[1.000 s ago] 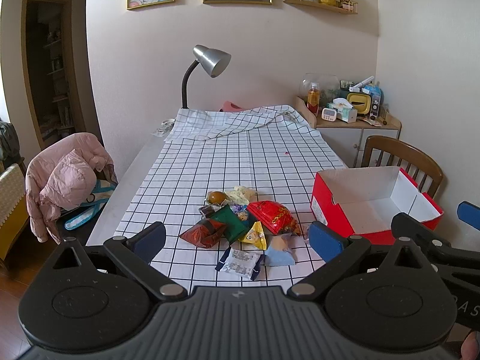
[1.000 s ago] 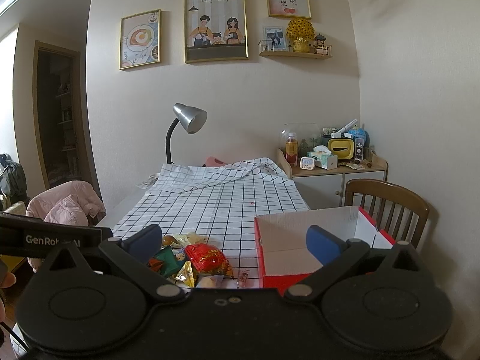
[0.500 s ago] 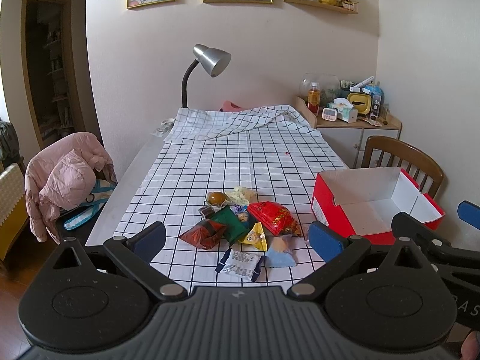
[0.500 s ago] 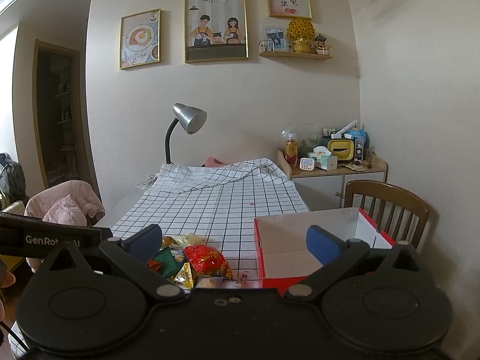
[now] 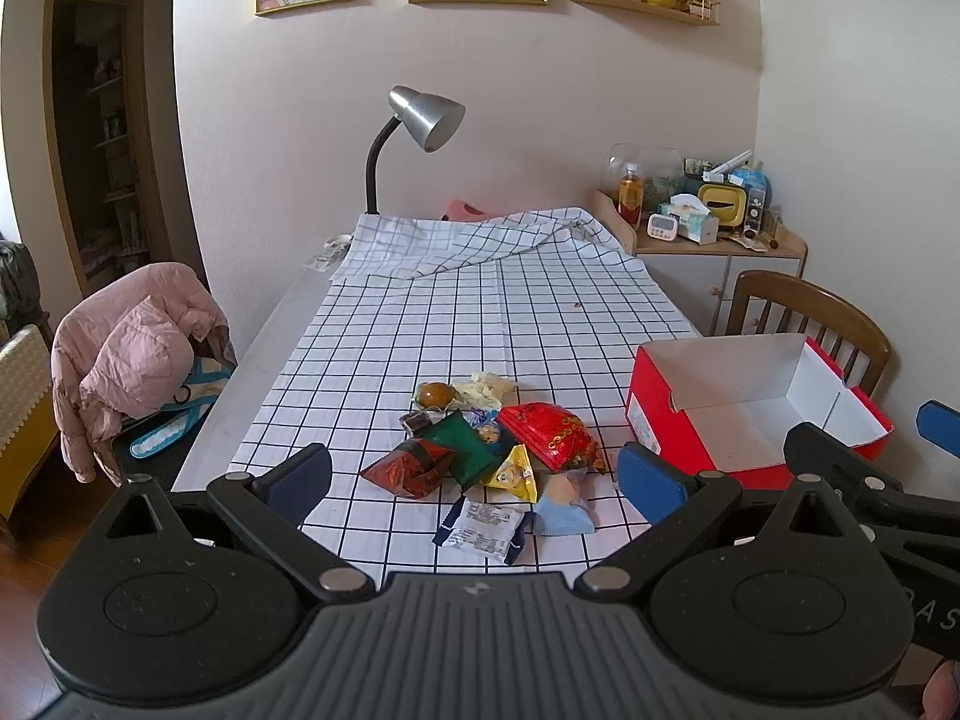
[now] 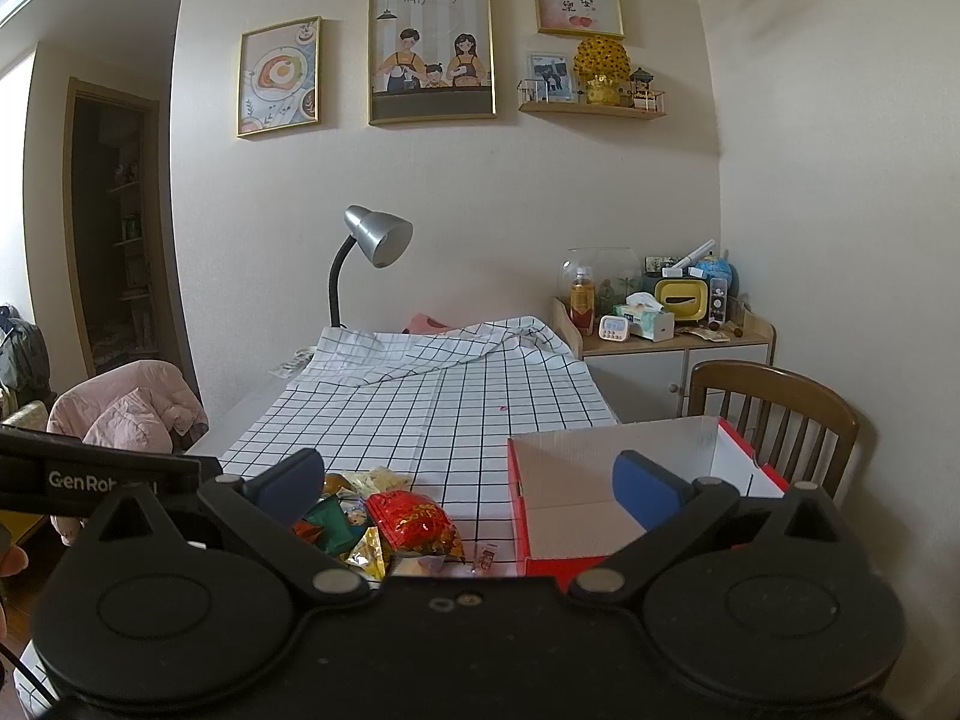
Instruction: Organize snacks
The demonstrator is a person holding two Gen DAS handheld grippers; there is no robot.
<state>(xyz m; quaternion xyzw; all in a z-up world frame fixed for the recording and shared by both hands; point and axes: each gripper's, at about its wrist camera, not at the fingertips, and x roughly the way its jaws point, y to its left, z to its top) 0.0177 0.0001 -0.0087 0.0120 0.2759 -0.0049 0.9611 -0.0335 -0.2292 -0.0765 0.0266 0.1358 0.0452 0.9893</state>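
Note:
A pile of snack packets (image 5: 486,456) lies on the checked tablecloth (image 5: 480,324): a red bag (image 5: 549,435), a green packet (image 5: 462,444), a dark red packet (image 5: 408,468), a yellow one (image 5: 513,471), a white one (image 5: 480,525) and a light blue one (image 5: 561,510). An open red box (image 5: 750,414) with a white inside stands to their right and is empty. My left gripper (image 5: 474,480) is open above the table's near edge, with the pile between its fingers. My right gripper (image 6: 468,483) is open and empty, with the red bag (image 6: 414,519) and the box (image 6: 630,504) ahead of it.
A grey desk lamp (image 5: 420,120) stands at the table's far end. A wooden chair (image 5: 810,318) sits behind the box. A pink jacket (image 5: 132,354) hangs on a chair at the left. A cluttered side cabinet (image 5: 702,234) stands at the back right.
Both grippers stay open. The views have barely shifted, and the snacks and box have not moved.

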